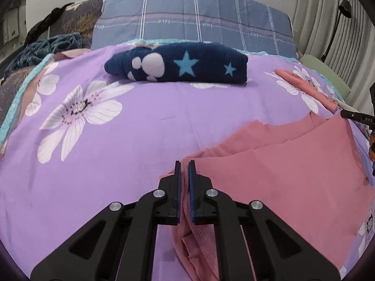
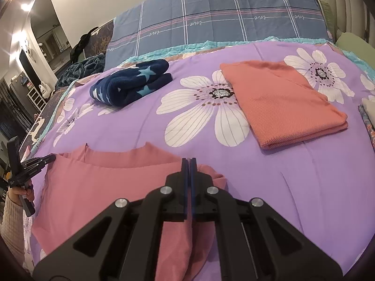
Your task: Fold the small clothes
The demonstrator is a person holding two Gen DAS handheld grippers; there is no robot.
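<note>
- Two grippers are clamped on one pink garment, which lies on the near part of the purple flowered bedspread.
- The left gripper is closed almost fully on a bunched near edge of the cloth, which is pinched between the pads and hangs below them.
- The right gripper is shut tight on the opposite near edge, a fold of pink cloth being caught between its jaws.
- The step in hand is judged to be a fold away from the person: both corners should be raised together and kept level, so that the cloth is held taut between them and laid over without a twist.
- The garment's long axis is seen to run across the bed, from one gripper to the other; its notched edge points toward the folded navy star blanket and the folded coral cloth, both well apart from it.
</note>
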